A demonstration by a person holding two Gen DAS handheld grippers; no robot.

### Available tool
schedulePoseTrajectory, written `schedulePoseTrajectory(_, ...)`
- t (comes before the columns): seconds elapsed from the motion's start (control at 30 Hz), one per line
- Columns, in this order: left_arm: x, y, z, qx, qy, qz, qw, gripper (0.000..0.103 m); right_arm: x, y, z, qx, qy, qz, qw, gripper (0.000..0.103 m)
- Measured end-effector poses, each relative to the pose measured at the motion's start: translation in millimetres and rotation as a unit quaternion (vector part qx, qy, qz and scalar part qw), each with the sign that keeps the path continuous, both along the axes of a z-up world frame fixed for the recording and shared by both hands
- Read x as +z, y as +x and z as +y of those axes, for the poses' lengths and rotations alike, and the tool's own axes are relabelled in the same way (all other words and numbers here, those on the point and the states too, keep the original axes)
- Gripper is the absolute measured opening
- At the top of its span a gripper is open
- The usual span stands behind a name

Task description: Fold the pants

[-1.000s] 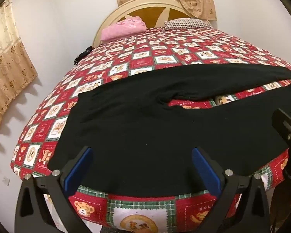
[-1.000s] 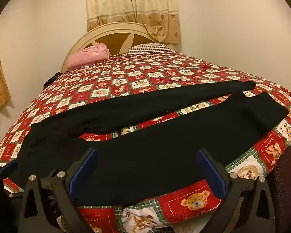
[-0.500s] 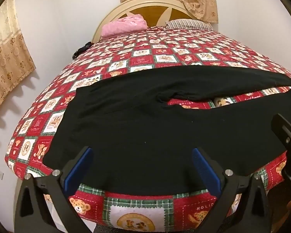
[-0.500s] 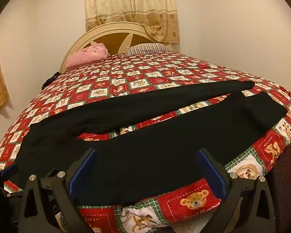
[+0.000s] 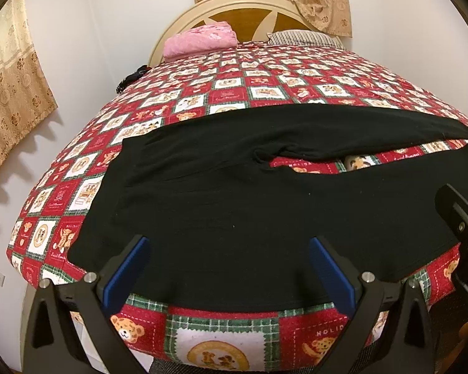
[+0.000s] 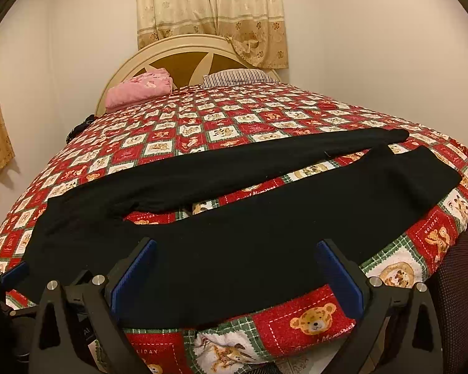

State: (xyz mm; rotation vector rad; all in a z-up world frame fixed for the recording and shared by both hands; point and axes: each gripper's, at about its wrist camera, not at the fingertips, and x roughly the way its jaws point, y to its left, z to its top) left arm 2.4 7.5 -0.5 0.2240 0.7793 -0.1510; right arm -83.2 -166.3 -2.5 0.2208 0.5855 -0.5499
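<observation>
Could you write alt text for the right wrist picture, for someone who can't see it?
Black fabric pants lie spread flat, legs apart, across a bed with a red teddy-bear patchwork quilt. The open blue-padded right gripper hovers at the near edge; a pink pillow rests by the headboard.

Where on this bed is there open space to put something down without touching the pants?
The widest free patch is the bedspread between the far leg of the black pants and the pink bundle and striped pillow at the headboard. A narrow wedge of quilt shows between the two legs. The near edge is crowded: pants cover it nearly to the rim.
</observation>
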Motion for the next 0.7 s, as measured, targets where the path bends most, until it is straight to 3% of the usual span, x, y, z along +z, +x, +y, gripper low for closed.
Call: schedulePoseTrajectory(0.7,-1.1,-0.3,0.1,0.000,0.001,0.002,1.0000,0.103,-0.3,-0.6,-0.3,0.000,0.000,0.000,1.000,0.102)
